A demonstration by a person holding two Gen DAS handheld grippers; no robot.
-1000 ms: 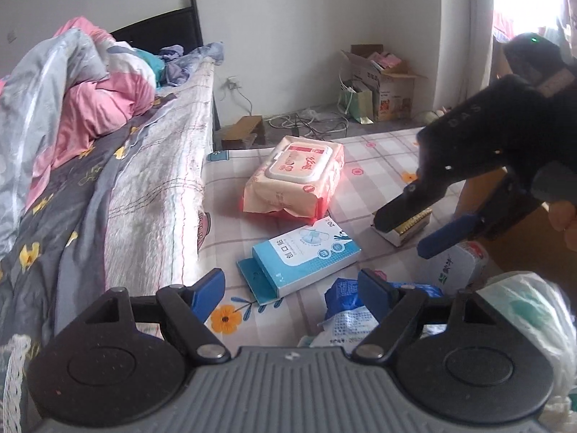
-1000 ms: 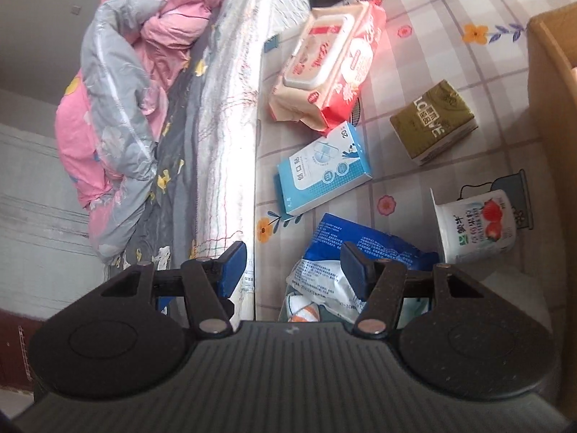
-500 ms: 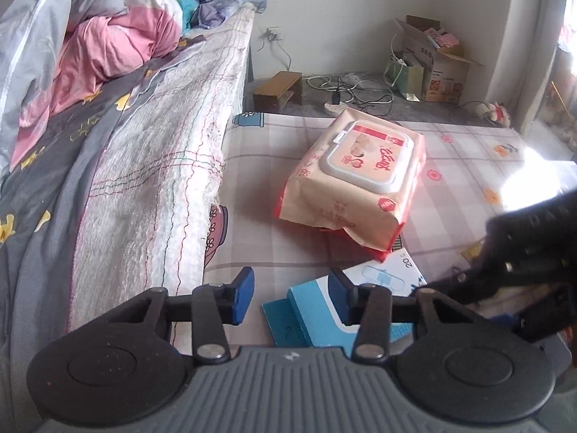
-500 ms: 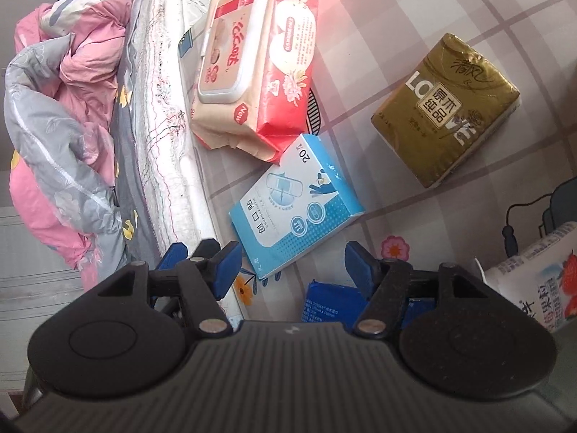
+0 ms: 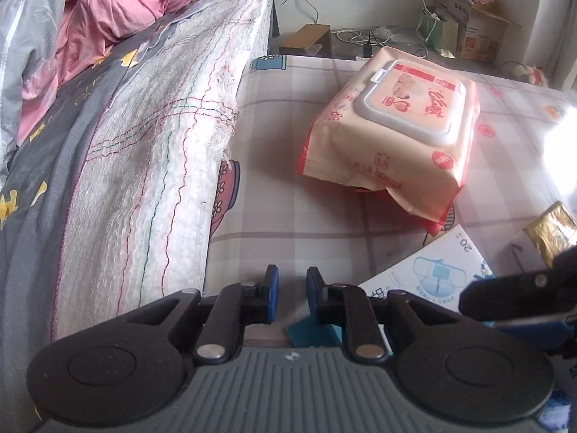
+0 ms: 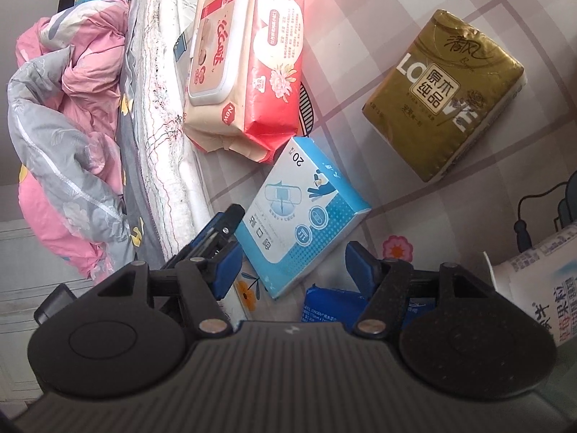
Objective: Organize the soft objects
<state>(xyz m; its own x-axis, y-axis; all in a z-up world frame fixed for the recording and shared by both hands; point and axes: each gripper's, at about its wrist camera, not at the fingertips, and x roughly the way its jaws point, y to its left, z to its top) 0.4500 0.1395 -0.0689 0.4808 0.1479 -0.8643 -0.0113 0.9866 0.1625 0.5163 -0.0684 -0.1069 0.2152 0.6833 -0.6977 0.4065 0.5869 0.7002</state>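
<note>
A pink-and-red wet-wipes pack (image 5: 393, 126) lies on the checked floor mat (image 5: 288, 195) beside the mattress. A blue-and-white mask box (image 6: 303, 213) sits just in front of it, and a gold tissue pack (image 6: 443, 93) lies to the right. My left gripper (image 5: 293, 278) hovers low over the mat by the box's corner, jaws shut to a narrow slit with nothing between them. My right gripper (image 6: 293, 263) stands open over the near end of the mask box, its pads off the box. A blue soft packet (image 6: 331, 303) lies partly hidden under the right finger.
The mattress edge (image 5: 155, 166) with a pink and grey quilt (image 5: 119, 25) runs along the left. A white yogurt carton (image 6: 533, 281) stands at the right. Cardboard boxes (image 5: 468, 11) and cables lie by the far wall.
The left gripper's jaws have closed from wide apart as it moved down toward the mat beside the mattress. The right gripper sank and rolled toward the mask box, then held still.
</note>
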